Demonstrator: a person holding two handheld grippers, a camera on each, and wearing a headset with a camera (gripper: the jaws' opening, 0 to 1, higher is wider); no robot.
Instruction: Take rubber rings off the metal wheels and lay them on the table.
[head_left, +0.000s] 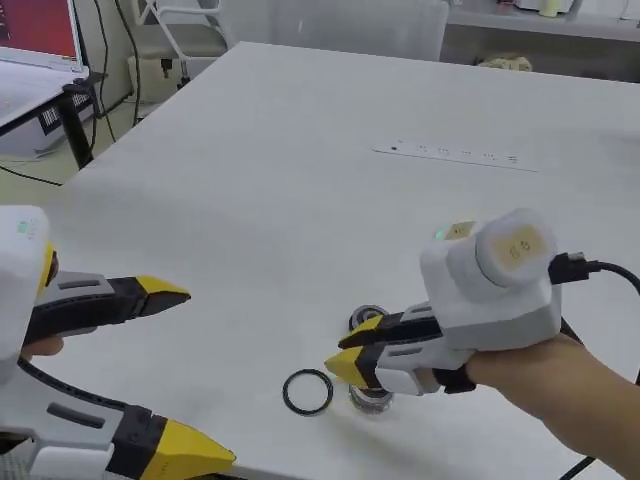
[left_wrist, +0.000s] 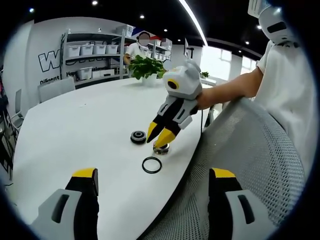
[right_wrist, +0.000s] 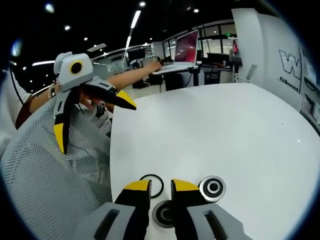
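Right gripper jaws are nearly meeting over the wheel below their tips, grip unclear; left gripper is gaping idle, so a tug risks dragging the unpinned wheel off the table.

The white table is looking smooth and matt. The black ring is looking like dull rubber. The wheel is shining like metal. The right gripper is looking like smooth plastic
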